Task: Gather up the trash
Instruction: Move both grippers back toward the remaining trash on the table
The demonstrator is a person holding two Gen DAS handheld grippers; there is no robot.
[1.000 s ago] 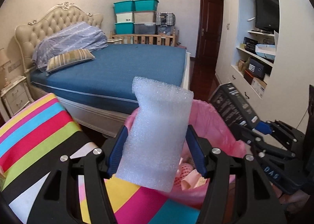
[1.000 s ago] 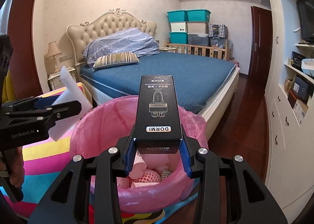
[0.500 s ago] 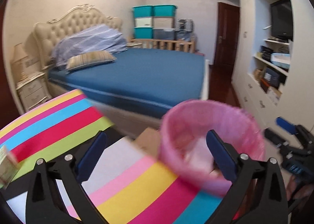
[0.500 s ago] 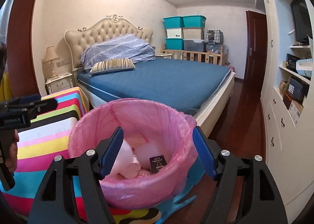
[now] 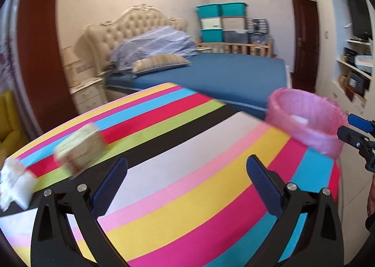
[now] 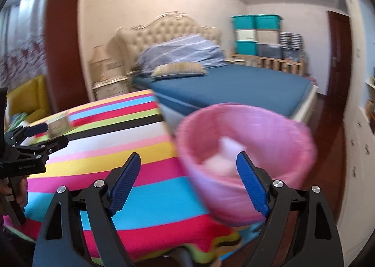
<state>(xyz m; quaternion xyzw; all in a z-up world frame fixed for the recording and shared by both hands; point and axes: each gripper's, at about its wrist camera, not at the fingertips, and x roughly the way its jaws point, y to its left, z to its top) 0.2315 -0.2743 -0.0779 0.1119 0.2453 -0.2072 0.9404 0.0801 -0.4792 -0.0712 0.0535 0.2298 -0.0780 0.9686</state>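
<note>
The left tool [image 5: 186,179] stands wide, nothing between its blue pads [image 5: 110,187], above the striped cloth of the table [image 5: 192,173]. Ahead of it and to its left a blurred greenish carton [image 5: 80,148] lies on the stripes, and further left, at the edge of the view, a crumpled white scrap [image 5: 15,179]. Far to its right, at the table's edge, is the bin with the pink bag [image 5: 304,119], something white inside it.

The right tool [image 6: 188,183] has just been opening its jaws and they stand apart with nothing gripped. Its right pad [image 6: 252,185] shows in front of the pink-lined bin, which sits just ahead and to the right; white and pale pink trash [image 6: 222,157] lies inside, blurred. To the tool's left stretches the striped table, and at the far left the other tool appears from the side, a hand [image 6: 14,193] on its grip, the carton just beyond its tips. Behind everything is a bed [image 6: 234,84] with a blue cover.
</note>
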